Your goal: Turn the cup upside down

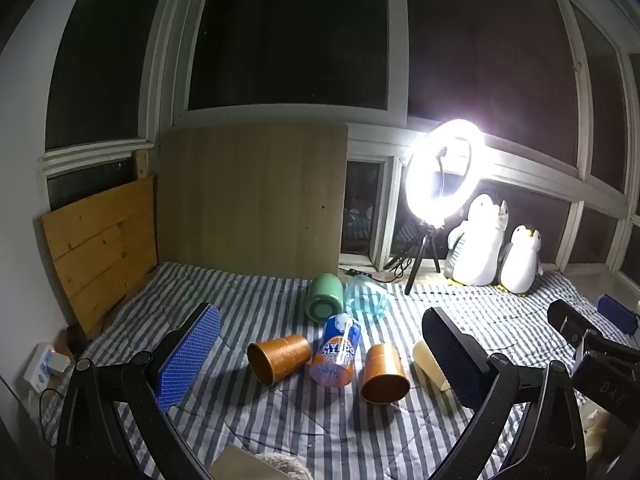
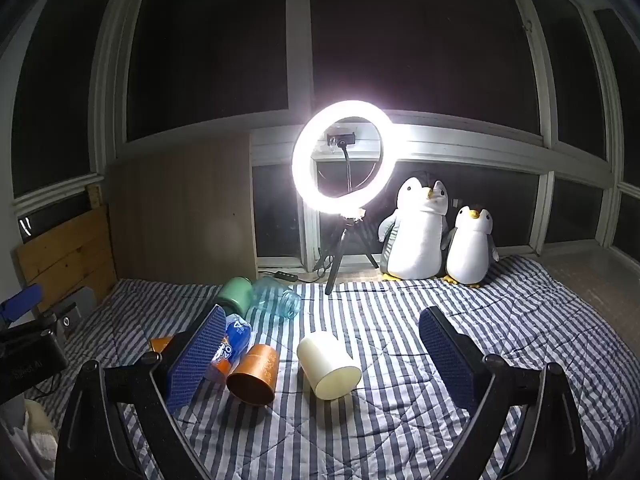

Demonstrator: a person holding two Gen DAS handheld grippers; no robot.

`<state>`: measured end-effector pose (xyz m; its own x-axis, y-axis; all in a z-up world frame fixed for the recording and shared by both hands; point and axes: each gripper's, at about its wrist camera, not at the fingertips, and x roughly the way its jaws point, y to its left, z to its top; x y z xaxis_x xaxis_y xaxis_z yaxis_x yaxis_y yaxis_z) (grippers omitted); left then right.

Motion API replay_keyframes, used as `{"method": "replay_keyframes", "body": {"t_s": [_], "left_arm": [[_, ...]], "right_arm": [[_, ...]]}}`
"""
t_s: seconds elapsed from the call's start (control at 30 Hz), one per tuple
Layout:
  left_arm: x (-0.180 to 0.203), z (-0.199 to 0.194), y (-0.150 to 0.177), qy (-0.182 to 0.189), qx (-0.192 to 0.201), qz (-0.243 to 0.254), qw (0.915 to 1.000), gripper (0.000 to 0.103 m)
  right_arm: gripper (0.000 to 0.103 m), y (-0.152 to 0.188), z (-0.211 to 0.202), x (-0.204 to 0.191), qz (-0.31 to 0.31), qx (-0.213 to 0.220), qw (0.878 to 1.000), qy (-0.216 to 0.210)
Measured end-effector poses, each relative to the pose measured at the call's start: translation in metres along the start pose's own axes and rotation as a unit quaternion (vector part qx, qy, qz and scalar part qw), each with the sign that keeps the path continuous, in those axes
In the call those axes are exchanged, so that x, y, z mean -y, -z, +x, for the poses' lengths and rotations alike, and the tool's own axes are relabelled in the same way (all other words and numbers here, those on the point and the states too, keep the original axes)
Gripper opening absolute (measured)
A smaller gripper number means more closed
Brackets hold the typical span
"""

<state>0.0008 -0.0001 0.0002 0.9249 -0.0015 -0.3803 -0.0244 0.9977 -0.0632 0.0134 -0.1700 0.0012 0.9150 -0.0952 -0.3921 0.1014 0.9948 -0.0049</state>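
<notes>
Five cups and a bottle lie toppled on the striped bed cover [image 2: 400, 420], and the task names no particular cup, so picking the wrong one is the first risk. Taking the cream cup [image 2: 330, 366] as landmark: it lies on its side with its opening toward the camera, roughly between the spread fingers of the right gripper [image 2: 332, 360], which holds nothing. Just left of the cream cup lies a copper cup [image 2: 254, 374], also on its side, and beyond that the blue-and-orange bottle [image 2: 230, 350]. A second copper cup [image 1: 280, 358] lies further left still. A green cup [image 2: 234, 300] and a clear blue jar [image 2: 276, 300] rest behind, toward the ring light [image 2: 343, 156].

The left gripper [image 1: 324, 364] is likewise wide open and empty, facing the copper cups and bottle.

Hazards, as I judge them: the quilt is soft, so a cup set on its rim may tip over. A round cup may roll from the closing fingers. The neighbours lie close, so one finger could nudge the copper cup or bottle. Whether the cream cup touches the copper one is hard to tell.
</notes>
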Motion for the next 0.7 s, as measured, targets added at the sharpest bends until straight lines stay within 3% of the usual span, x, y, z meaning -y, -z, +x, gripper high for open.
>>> {"method": "replay_keyframes", "body": {"t_s": [0.7], "left_arm": [[0.0033,-0.0048,0.0028,0.001,0.014,0.010,0.9999,0.103]], "right_arm": [[0.096,-0.0013,-0.0018,0.0048,0.001,0.001,1.000,0.003]]}}
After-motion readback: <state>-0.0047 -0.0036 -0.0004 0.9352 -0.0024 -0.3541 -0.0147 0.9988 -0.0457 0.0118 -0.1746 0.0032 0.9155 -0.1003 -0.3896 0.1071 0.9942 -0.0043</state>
